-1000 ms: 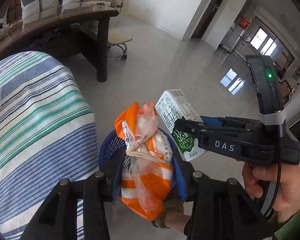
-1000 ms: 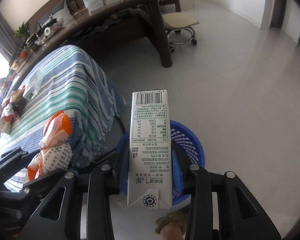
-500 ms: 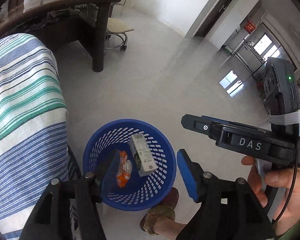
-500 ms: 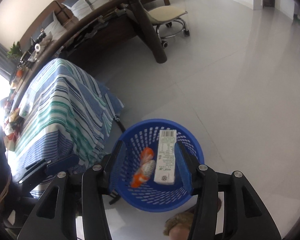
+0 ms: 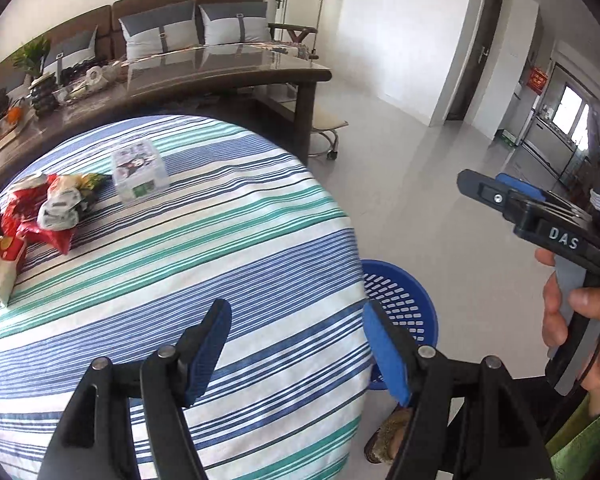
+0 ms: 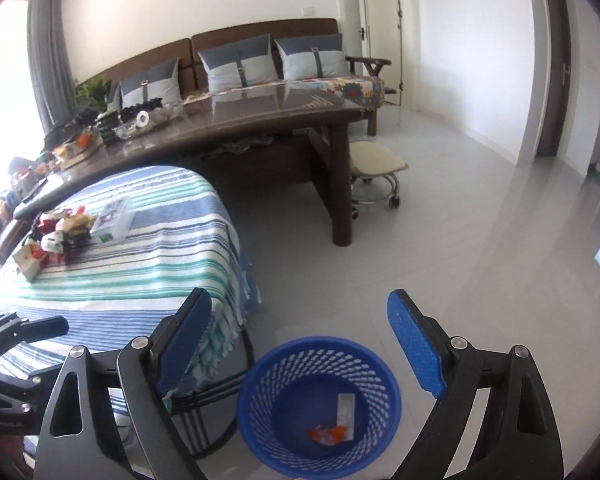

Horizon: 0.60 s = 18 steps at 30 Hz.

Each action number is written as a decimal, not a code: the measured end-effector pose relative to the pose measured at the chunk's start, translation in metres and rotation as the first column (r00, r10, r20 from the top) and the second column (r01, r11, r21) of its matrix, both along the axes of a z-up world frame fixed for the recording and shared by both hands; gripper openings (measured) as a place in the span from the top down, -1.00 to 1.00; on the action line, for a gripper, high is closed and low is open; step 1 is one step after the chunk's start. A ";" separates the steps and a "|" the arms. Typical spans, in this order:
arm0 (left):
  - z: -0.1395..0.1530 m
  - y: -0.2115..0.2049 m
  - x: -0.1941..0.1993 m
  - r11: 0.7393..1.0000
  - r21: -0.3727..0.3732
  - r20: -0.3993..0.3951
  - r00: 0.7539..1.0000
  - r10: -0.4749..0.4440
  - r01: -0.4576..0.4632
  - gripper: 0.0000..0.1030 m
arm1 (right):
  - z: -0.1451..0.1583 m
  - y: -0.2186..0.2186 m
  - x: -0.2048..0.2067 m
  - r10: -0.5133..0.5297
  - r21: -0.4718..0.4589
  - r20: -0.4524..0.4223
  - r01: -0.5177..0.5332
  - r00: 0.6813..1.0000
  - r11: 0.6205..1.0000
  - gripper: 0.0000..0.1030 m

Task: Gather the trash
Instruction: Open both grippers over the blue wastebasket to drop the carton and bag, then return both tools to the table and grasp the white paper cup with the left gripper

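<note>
A blue mesh trash basket (image 6: 320,408) stands on the floor beside the striped table; its rim also shows in the left wrist view (image 5: 404,292). Inside lie a milk carton (image 6: 346,412) and an orange wrapper (image 6: 328,435). My left gripper (image 5: 300,356) is open and empty above the striped tablecloth (image 5: 180,264). My right gripper (image 6: 300,340) is open and empty above the basket; it also shows in the left wrist view (image 5: 500,196). More trash sits at the table's far left: a red and white wrapper pile (image 5: 48,208), a clear plastic box (image 5: 140,176) and a small paper bag (image 5: 0,268).
A dark wooden table (image 6: 260,120) with clutter stands behind the striped one, with a sofa (image 6: 240,60) behind it. A small wheeled stool (image 6: 374,172) stands on the glossy floor (image 6: 480,260). A foot (image 5: 388,436) is near the basket.
Both grippers released the orange wrapper and milk carton into the basket, then lifted and swung up toward the table. They are now open and empty.
</note>
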<state>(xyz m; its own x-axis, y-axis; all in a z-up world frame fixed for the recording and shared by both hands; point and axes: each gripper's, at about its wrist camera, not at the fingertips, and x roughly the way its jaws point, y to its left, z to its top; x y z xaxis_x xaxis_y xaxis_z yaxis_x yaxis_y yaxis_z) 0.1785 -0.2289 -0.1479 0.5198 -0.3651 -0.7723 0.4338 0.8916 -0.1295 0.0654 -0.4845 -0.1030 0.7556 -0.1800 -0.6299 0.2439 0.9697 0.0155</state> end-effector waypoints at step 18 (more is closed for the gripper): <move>-0.038 0.187 0.012 0.926 0.130 0.005 0.935 0.356 -0.353 -0.48 | -0.069 0.211 0.065 0.389 -0.018 -0.161 -0.397 0.907 0.918 -0.90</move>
